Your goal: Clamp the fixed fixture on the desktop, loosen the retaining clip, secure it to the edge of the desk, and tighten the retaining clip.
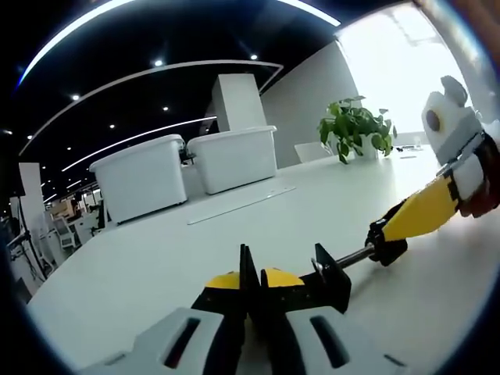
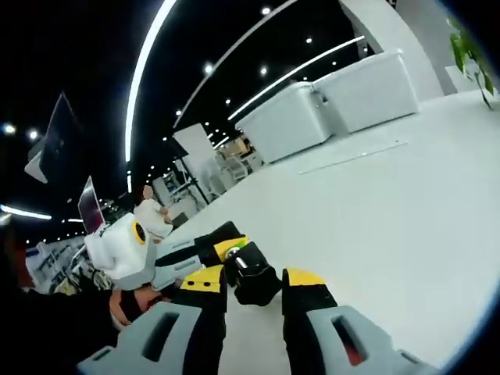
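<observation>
A long white counter (image 1: pixel 234 234) carries two white plastic lidded bins (image 1: pixel 195 168) and a leafy green potted plant (image 1: pixel 355 129); curved light strips (image 2: pixel 148 86) cross the black ceiling.

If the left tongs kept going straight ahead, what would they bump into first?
Probably the two white plastic storage bins across the white desk; the left tongs, pinched shut, have bare desktop ahead. Depth is uncertain.
</observation>
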Action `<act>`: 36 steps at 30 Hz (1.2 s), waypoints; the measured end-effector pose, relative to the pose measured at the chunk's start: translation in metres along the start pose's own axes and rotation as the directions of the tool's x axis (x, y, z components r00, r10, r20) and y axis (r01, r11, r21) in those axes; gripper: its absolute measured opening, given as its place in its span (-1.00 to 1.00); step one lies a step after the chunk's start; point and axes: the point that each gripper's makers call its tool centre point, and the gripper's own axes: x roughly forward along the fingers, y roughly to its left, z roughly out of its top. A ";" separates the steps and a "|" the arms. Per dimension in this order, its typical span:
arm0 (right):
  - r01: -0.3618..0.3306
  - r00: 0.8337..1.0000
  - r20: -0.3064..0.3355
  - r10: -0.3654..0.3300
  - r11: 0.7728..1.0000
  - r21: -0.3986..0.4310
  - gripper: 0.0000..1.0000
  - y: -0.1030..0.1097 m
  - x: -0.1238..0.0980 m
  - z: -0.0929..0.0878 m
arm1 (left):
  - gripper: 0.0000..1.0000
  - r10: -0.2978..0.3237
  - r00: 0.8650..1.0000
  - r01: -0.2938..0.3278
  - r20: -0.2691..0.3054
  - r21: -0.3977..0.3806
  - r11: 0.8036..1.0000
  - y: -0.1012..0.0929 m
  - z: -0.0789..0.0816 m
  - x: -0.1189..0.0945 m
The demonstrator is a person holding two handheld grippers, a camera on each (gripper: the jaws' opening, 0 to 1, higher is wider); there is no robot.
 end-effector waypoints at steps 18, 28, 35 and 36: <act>0.073 0.994 0.102 -0.050 0.968 -0.239 -0.61 0.002 0.000 0.008 | -0.86 0.002 1.000 -0.002 0.000 -0.002 1.000 0.001 0.000 0.001; 0.257 0.966 0.239 -0.101 0.514 -0.819 -0.61 0.021 -0.005 0.007 | -0.86 0.007 1.000 -0.007 -0.001 -0.004 1.000 0.001 -0.001 0.000; 0.201 0.979 0.162 -0.121 0.494 -0.846 -0.51 0.018 -0.004 0.000 | -0.86 0.013 1.000 -0.013 -0.002 -0.006 1.000 0.002 -0.001 -0.001; 0.178 0.984 0.144 -0.105 0.604 -0.777 -0.48 0.022 -0.004 0.001 | -0.86 0.013 1.000 -0.013 -0.002 -0.006 1.000 0.002 -0.001 -0.002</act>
